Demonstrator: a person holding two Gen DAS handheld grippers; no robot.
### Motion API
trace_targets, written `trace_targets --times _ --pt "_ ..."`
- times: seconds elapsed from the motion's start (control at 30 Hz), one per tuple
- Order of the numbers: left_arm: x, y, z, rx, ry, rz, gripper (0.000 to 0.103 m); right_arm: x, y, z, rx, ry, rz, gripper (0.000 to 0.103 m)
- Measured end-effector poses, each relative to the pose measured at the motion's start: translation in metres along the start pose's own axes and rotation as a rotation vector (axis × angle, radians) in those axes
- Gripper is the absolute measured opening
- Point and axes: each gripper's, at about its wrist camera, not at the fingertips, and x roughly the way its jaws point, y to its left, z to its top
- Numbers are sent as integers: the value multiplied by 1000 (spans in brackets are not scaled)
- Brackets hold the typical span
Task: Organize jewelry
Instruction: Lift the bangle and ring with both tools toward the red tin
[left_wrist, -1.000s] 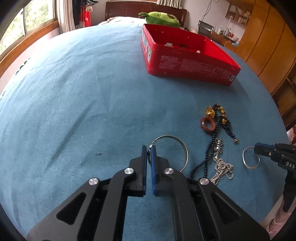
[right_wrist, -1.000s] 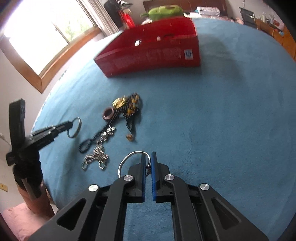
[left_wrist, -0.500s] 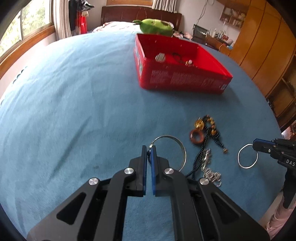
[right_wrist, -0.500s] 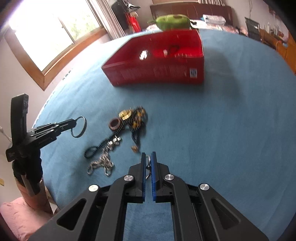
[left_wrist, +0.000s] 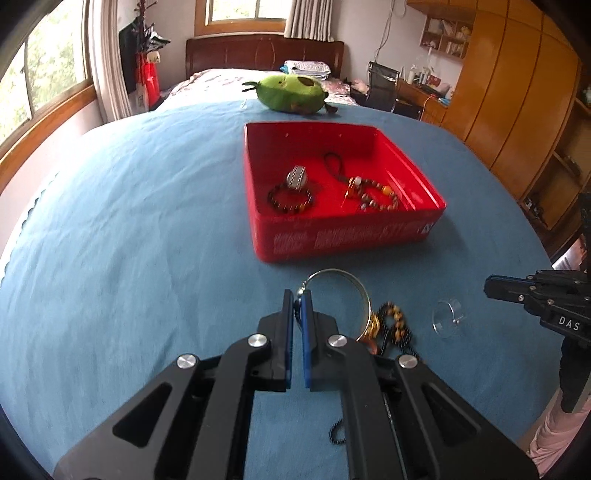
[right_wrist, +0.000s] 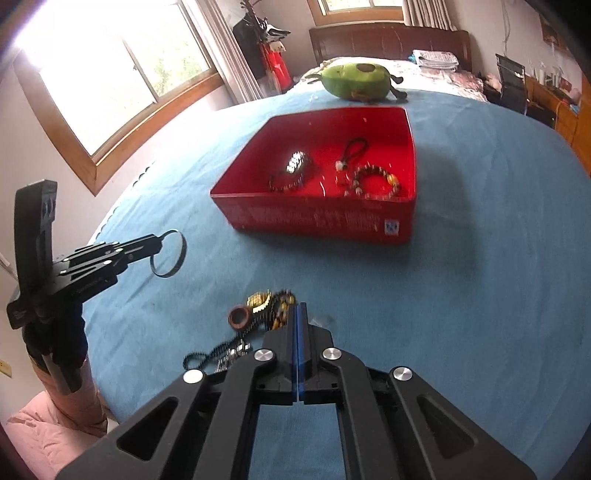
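My left gripper (left_wrist: 297, 295) is shut on a silver bangle (left_wrist: 360, 286) and holds it above the blue cloth, short of the red box (left_wrist: 343, 240); it also shows in the right wrist view (right_wrist: 159, 242) with the bangle (right_wrist: 168, 254). My right gripper (right_wrist: 299, 308) is fully shut; a second silver ring (left_wrist: 447, 319) lies blurred below its tip (left_wrist: 489, 290), apart from it. Loose jewelry (right_wrist: 258, 314) lies on the cloth: a brown ring (right_wrist: 240, 316), gold piece, beads and chain. The box holds several bracelets (left_wrist: 290, 201).
A green plush toy (left_wrist: 291, 92) sits beyond the box. The blue cloth (left_wrist: 129, 221) covers a round table. A window is at left, wooden wardrobes at right, a bed behind.
Both grippers rose and tilted up toward the red box. My left still holds its bangle. The ring my right gripper held now appears off its tip, below it.
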Motion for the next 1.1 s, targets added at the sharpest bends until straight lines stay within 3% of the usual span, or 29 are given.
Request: trace_targets --times 0.23,0.37,0.63,0.77,0.83,0.97,1.1 --pt "16 -7 3 4 28 -38 2 33 -2 -14 -13 102 -8 5" --pt "19 -7 1 -1 27 -47 2 53 0 -22 -16 166 29 5" --pt "15 -4 -1 -3 15 -54 2 90 12 -21 -43 255 38 5" --pt "17 -1 -1 -10 18 -61 2 103 13 -20 -58 271 -23 5" --pt "19 0 -2 -12 21 -65 2 103 8 -19 -42 276 -9 4" --pt "19 1 -3 -14 20 -72 2 93 -7 -20 -15 252 -92 4" --pt "22 2 -3 -15 23 -79 2 80 -22 -22 37 234 -70 10"
